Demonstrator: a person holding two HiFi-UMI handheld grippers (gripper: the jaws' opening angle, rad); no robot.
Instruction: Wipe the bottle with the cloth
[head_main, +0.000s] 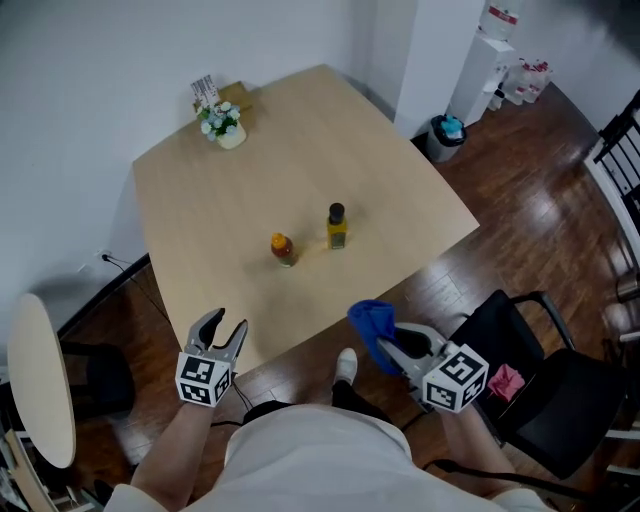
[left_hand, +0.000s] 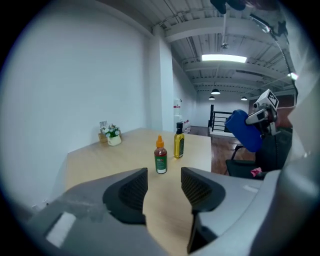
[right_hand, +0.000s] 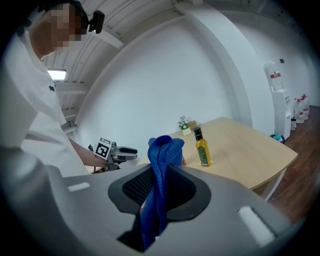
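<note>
Right gripper view: my right gripper is clenched on the blue cloth, which bunches up above the jaws. My left gripper has its jaws apart with nothing between them. It sits at the tabletop's near edge; the right is just off that edge, over the floor. Two upright bottles stand mid-tabletop, ahead of both grippers. The sauce bottle is nearer and lines up with the left jaw gap. The oil bottle is just beside it, on the cloth side. I can't tell which one is meant. Likely the left steadies and the right wipes. There's bare tabletop all round; a flower pot is well apart and a chair is by my right.
</note>
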